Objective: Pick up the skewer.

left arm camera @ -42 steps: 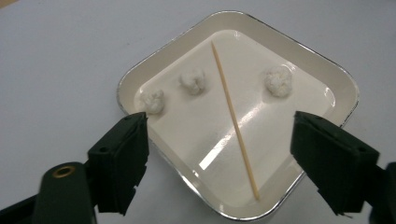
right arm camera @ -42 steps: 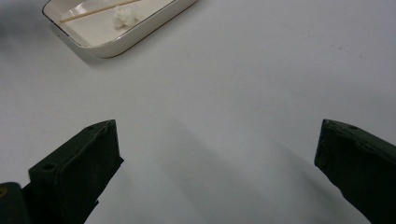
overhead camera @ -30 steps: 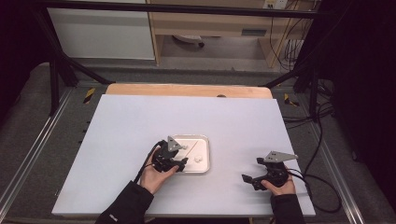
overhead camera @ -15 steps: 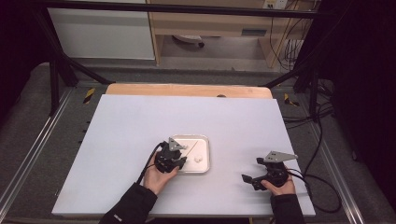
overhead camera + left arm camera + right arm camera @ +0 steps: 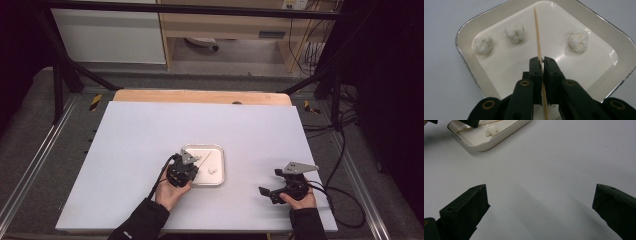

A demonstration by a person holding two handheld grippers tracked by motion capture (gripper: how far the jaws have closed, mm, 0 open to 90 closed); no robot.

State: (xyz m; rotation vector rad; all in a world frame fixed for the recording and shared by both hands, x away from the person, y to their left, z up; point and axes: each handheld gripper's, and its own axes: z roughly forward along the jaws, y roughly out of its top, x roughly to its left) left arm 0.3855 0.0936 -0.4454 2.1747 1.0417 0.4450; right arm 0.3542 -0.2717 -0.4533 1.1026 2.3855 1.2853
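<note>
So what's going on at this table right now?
A person works with a gripper in each hand. The left gripper has just been closing and its jaws now pinch a thin wooden skewer lying in a white tray that holds three white balls. The right gripper rests off to the side over the bare table, jaws wide open.

1. A pale table top (image 5: 150, 150) sits on a wooden board (image 5: 200, 96).
2. Grey floor (image 5: 235, 60) lies beyond it.
3. A white cabinet (image 5: 107, 35) and a wooden shelf unit (image 5: 225, 25) stand behind.
4. Black cables (image 5: 345, 150) trail at the dim right.
</note>
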